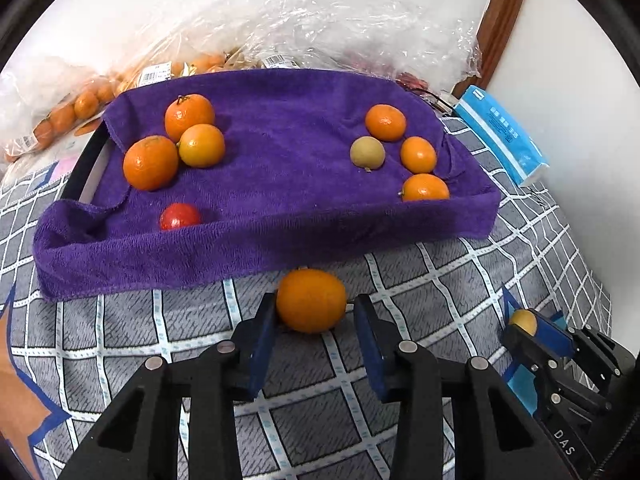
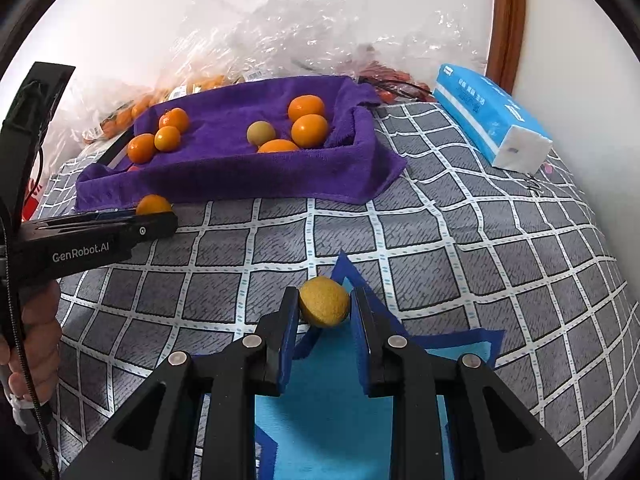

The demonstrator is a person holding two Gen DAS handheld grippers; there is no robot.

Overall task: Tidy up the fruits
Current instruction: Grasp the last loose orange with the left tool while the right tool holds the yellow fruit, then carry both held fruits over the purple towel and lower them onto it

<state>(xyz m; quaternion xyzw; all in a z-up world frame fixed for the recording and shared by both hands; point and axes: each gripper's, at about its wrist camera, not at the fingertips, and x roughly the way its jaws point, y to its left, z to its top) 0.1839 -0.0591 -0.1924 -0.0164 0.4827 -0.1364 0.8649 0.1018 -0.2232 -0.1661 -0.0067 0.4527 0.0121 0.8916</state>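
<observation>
Bedding with a grey, white-lined check pattern (image 2: 440, 216) forms the surface; a white wall stands at the far side. Clear plastic bags of fruit (image 1: 280, 20) lie against the wall, and one blue tissue pack (image 2: 492, 120) lies far right.

A tray draped in a purple towel (image 1: 280, 236) sits at the far centre. It holds nine fruits: three oranges (image 1: 188, 112) at its left, one red fruit (image 1: 180, 216) near left, and three oranges plus one yellow-green fruit (image 1: 367, 153) at its right.

The left gripper (image 1: 312, 316) has one orange (image 1: 311, 300) between its fingers, just near of the tray; the left pad touches it, while a slight gap shows at the right pad. The right gripper (image 2: 325, 312) is clamped on one yellow fruit (image 2: 324, 301), well near and right of the tray.
</observation>
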